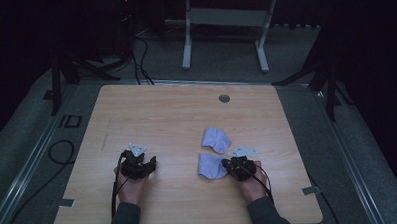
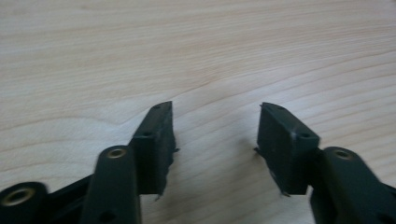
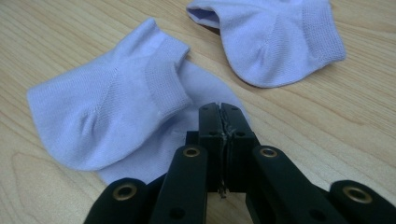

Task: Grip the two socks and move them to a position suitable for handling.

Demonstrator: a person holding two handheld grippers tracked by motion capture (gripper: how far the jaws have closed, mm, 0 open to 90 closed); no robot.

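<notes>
Right claw was clamped shut on the near sock's edge; left claw half-open, empty — best lifted gently, clear of the far sock.

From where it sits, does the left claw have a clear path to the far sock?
Probably yes: the left claw stands open over bare table, and nothing lies between it and the far sock. The right claw sits at the near sock, off that path.

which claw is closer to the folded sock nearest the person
Right. The right claw is shut at the near sock edge; the left claw sits well off to its left over bare table.
</notes>
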